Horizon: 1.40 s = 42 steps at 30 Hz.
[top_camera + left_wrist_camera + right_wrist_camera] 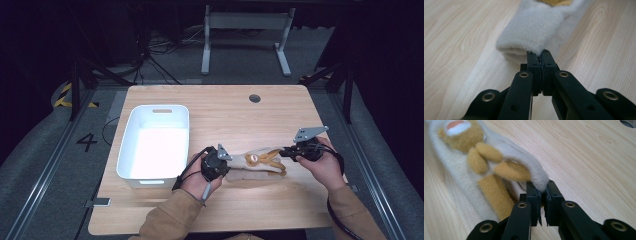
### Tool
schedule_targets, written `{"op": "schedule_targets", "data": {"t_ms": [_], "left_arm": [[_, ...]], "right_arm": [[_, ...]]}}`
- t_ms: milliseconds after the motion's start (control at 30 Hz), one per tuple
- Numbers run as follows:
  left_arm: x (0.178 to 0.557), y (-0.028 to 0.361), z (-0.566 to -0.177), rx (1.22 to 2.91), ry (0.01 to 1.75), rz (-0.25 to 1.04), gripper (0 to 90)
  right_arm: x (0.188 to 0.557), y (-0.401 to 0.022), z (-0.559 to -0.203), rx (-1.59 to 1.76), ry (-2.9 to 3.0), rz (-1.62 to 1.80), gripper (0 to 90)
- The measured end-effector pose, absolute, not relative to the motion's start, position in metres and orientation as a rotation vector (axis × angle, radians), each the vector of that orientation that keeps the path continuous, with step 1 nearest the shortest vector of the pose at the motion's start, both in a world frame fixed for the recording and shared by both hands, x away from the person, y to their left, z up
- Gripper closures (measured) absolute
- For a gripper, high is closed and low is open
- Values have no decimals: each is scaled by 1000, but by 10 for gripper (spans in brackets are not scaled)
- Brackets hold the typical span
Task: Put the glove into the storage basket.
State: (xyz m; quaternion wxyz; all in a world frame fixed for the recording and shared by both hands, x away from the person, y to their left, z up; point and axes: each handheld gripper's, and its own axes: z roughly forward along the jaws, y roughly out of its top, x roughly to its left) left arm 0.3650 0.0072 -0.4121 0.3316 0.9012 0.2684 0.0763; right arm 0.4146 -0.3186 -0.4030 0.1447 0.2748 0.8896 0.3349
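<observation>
Both black tongs — left [540, 53], right [541, 186] — clench opposite ends of the cream-and-tan fleece animal sock [255, 162] over the wooden tabletop [225, 112] — probably next lifting it toward the white plastic bin [131, 145].

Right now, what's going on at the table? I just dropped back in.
A person holds a gripper in each hand, and both are clamped on a cream plush cloth with tan animal details lying on the wooden table. The left gripper pinches one end, the right gripper the opposite edge, so the cloth stretches between them. A white bin sits to the left, apart from it; its inside is too bright to read.
</observation>
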Motion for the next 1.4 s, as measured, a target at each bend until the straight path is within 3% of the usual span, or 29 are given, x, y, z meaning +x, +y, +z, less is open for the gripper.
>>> {"op": "schedule_targets", "data": {"t_ms": [300, 800, 1067, 1400], "left_arm": [[366, 1, -431, 2449, 710, 110, 887], [371, -1, -442, 2497, 731, 71, 892], [373, 1, -443, 2498, 741, 83, 900], [377, 5, -443, 2487, 792, 78, 897]], "right_arm": [[421, -316, -418, 826, 2617, 922, 835], [413, -317, -415, 820, 2647, 896, 834], [414, -321, -421, 829, 2693, 812, 716], [406, -327, -404, 834, 2629, 900, 801]]}}
